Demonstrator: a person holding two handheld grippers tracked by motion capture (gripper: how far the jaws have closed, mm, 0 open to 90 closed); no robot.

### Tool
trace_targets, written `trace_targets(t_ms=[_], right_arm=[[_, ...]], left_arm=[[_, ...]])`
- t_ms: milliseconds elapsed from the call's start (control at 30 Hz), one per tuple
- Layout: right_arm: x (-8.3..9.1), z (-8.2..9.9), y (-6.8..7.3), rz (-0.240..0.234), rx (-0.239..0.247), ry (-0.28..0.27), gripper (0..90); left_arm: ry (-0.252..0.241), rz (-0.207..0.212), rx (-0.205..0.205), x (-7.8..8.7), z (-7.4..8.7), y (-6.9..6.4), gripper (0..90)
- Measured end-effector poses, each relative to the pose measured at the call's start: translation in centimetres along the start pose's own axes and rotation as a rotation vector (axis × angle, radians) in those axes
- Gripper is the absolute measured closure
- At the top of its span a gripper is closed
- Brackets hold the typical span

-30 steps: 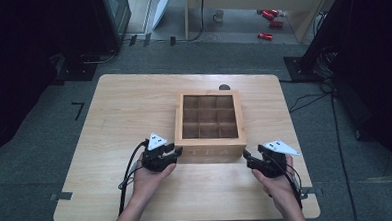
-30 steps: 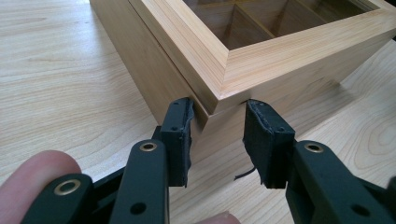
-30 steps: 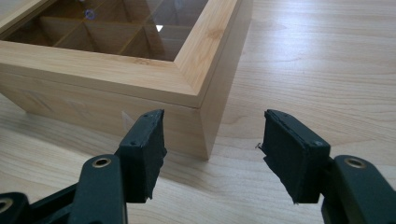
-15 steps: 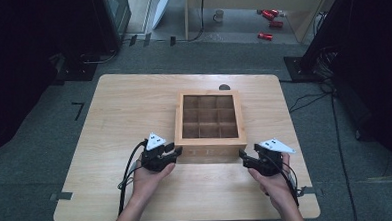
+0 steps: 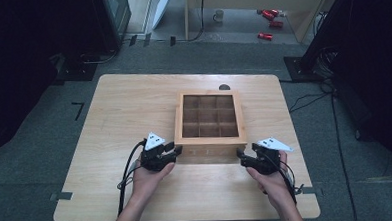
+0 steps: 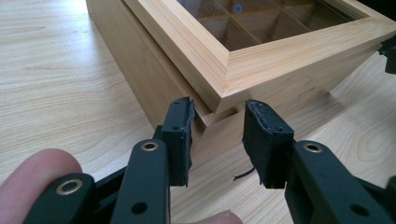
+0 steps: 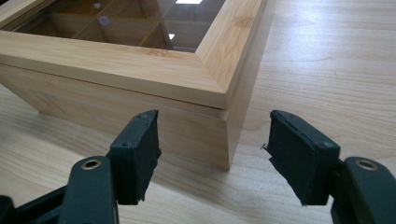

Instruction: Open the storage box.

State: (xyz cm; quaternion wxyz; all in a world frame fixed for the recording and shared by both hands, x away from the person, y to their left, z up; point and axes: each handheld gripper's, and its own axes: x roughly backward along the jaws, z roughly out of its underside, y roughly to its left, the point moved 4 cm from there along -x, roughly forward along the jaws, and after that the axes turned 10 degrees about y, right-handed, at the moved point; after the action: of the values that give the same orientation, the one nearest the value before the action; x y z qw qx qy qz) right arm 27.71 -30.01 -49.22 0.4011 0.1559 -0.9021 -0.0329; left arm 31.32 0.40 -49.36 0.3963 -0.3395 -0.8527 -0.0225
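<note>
High view: box [image 5: 210,140] sits at 12 o'clock, one near corner before each of my grippers.
Left gripper [image 5: 175,151] is narrowly open at its near-left corner; right gripper [image 5: 242,160], wide, empty, frames the near-right.

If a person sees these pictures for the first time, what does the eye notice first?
First, the wooden box with a glass lid over nine compartments, standing in the middle of the table. Then the left gripper and right gripper, both open, each aimed at one near corner of the box.
</note>
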Motion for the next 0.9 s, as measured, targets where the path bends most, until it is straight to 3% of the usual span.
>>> trace_targets(t_ms=[600, 900], right_arm=[[-0.9, -0.8, 0.3, 0.008, -0.001, -0.002, 35.3], [-0.9, -1.2, 0.4, 0.047, 0.022, -0.031, 36.3]], left_arm=[[-0.010, 0.012, 0.003, 0.2, -0.2, 0.0, 63.8], [-0.031, 0.028, 0.010, 0.4, -0.4, 0.0, 63.7]])
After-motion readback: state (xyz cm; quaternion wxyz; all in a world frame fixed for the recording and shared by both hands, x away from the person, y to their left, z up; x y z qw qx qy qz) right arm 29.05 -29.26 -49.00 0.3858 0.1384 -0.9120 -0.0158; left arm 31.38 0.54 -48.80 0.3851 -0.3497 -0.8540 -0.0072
